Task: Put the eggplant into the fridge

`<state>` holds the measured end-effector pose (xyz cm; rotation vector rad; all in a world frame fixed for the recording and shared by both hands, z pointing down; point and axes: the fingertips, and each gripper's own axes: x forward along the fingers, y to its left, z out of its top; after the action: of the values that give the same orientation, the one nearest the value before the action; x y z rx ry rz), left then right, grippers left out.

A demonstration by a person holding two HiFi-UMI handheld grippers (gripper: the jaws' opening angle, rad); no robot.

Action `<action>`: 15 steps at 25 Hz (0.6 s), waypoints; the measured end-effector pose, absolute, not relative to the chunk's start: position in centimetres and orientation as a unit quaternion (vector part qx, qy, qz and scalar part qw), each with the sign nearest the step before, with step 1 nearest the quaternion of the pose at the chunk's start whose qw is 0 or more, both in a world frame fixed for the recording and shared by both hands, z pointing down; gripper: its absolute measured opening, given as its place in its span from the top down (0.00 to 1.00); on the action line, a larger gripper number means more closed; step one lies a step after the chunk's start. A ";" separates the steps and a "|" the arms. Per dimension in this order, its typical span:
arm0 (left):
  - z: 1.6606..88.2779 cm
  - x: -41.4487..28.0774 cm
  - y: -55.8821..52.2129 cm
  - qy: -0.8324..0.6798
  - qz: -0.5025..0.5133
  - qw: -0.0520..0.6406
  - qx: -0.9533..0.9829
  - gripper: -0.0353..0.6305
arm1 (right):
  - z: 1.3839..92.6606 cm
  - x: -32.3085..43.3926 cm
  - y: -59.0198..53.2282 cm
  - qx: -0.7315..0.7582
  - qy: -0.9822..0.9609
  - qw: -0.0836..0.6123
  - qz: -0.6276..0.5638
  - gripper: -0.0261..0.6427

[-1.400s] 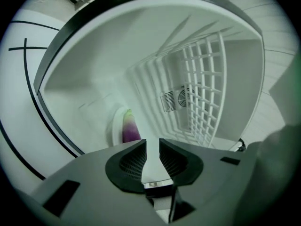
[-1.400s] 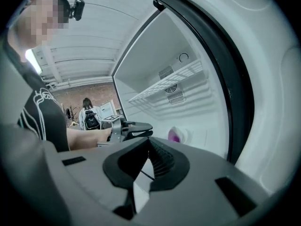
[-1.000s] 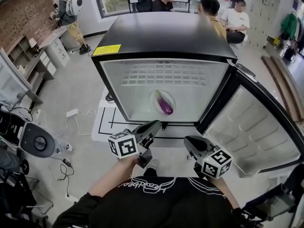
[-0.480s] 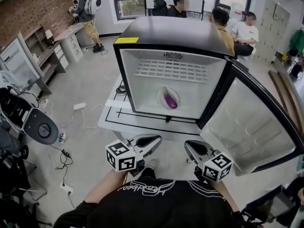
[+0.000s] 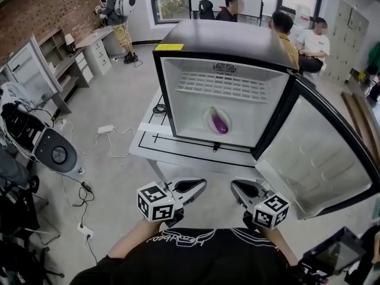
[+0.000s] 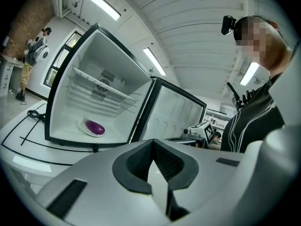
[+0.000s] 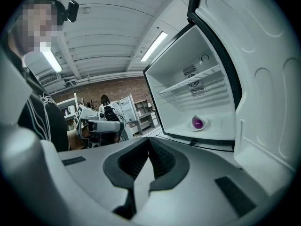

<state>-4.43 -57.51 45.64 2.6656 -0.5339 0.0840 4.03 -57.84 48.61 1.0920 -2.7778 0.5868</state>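
A purple eggplant lies on a small white plate on the floor of the open fridge. The fridge door is swung wide to the right. Both grippers are held low, close to the person's body and well short of the fridge. My left gripper is shut with nothing in it, and so is my right gripper. The left gripper view shows the eggplant far beyond the shut left gripper. In the right gripper view the eggplant sits beyond the shut right gripper.
The fridge stands on a low white table marked with black lines. Cables and a power strip lie on the floor at left, near a round grey device. Several people sit behind the fridge. Shelving lines the left wall.
The head view has drawn back, so the fridge looks smaller and farther away. Both grippers sit lower in the frame, nearer the body. The eggplant has not moved.
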 end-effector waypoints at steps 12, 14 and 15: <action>46.1 -8.0 -51.6 -0.179 0.030 0.227 0.957 0.93 | 48.0 -1.4 -52.2 0.338 -0.921 0.059 0.187 0.95; 46.0 -8.9 -50.0 -0.176 0.034 0.231 0.956 0.93 | 47.7 -2.3 -50.7 0.341 -0.920 0.058 0.182 0.95; 46.0 -9.4 -49.1 -0.173 0.036 0.233 0.956 0.93 | 47.5 -2.8 -49.9 0.344 -0.920 0.056 0.181 0.95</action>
<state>-9.36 -49.14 45.98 2.6258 -0.4751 0.0992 -2.79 -49.89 47.48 1.0429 -2.7914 0.5505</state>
